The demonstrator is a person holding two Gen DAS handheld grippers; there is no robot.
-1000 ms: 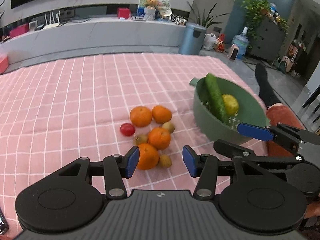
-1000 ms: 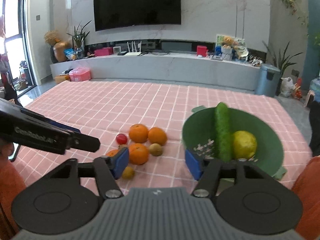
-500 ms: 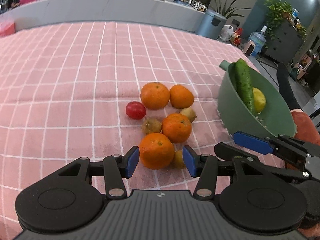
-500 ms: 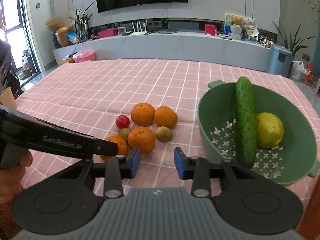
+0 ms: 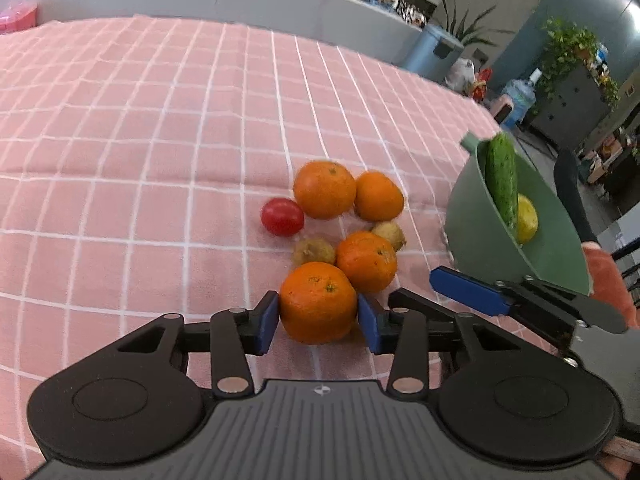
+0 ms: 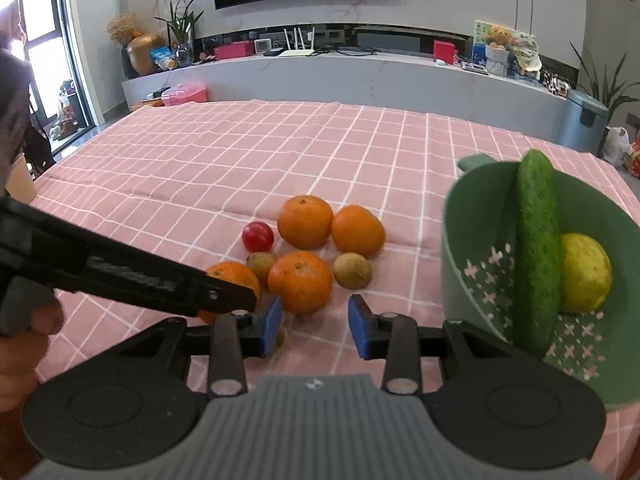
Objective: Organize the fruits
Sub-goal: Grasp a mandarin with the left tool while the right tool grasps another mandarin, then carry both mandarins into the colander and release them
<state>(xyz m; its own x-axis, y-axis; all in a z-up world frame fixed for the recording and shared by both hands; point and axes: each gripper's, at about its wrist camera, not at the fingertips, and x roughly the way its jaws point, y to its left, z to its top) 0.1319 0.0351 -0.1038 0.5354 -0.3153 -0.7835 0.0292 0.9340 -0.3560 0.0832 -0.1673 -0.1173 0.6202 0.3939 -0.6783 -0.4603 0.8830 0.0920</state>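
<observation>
A: Currently logged, left to right, please.

B: Item one: left gripper [image 5: 318,318], jaws just closed in, blue pads pressed against both sides of the nearest orange [image 5: 318,302], which sits on the pink checked tablecloth [image 5: 160,140]. Not lifted yet, by the look of it.

A: Loose stock beyond it?

B: One cherry tomato [image 5: 282,216]; three more oranges, a far pair [image 5: 347,192] and a near one [image 5: 367,261]; two small brown fruits, possibly kiwis [image 5: 314,251]. All clustered, several touching.

A: Right gripper [image 6: 314,326]?

B: Jaws narrow with nothing between them, just short of the near orange in its own view, having drawn in a moment ago and held there.

A: Receiving container?

B: Green colander bowl [image 6: 460,248] at far right, near the cluster. Contents: one cucumber [image 6: 536,256] leaning on the rim, one lemon [image 6: 586,272] beside it.

A: Progress?

B: My estimate: early. Two items binned, seven on the cloth, one of those gripped and due for the bowl.
</observation>
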